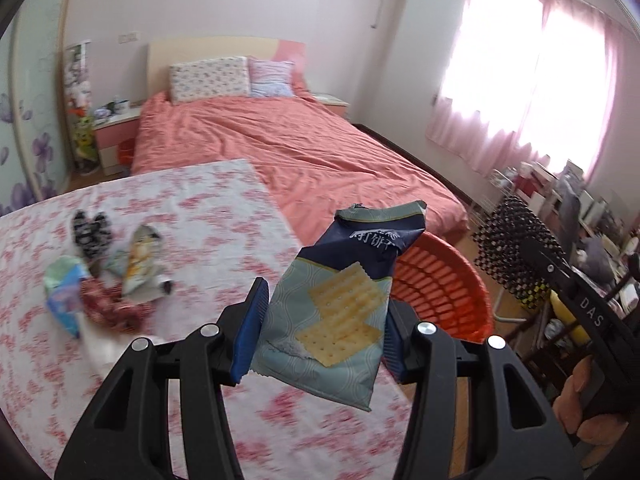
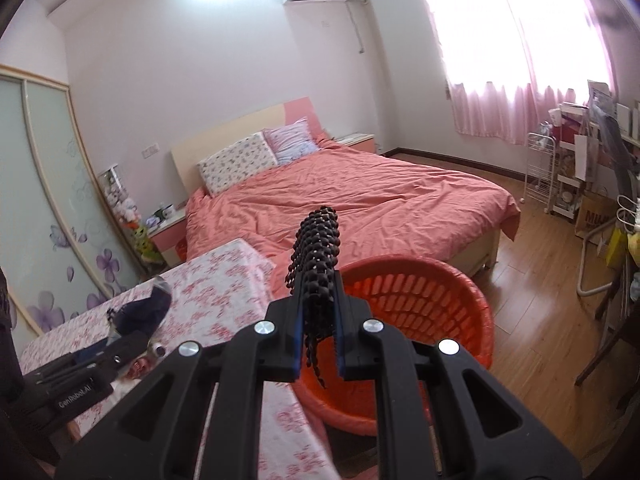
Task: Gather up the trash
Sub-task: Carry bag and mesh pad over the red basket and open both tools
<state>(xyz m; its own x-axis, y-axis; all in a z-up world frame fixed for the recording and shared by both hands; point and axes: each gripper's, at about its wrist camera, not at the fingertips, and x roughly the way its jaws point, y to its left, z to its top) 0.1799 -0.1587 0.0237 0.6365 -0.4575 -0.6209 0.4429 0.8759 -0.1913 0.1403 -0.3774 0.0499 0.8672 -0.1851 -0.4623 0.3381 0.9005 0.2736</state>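
Here the left wrist view alone shows the left gripper (image 1: 320,322) clamped across a cracker wrapper (image 1: 338,308), its blue pads (image 1: 250,330) pressing the packet's two side edges so that the torn navy top stands up ahead of the fingertips. To the left of that gripper, lying on the floral tablecloth (image 1: 180,208), a small heap of crumpled wrappers (image 1: 104,272) is visible in this view only. Ahead and to the right of the packet sits the red laundry basket (image 1: 444,284), beside the table's edge and in front of the bed (image 1: 304,148). At the far right a hand (image 1: 588,408) grips the handle of the other tool. The right wrist view gives what the left cannot: the right gripper (image 2: 318,320), jaws nearly together, pinching a black-and-white patterned wrapper (image 2: 316,256) that stands up past the fingertips and trails down between the fingers. Directly below and just beyond it lies the basket's open mouth (image 2: 420,300). Both grippers tilt forward and downward, the left over the table's corner, the right above the basket's near rim.
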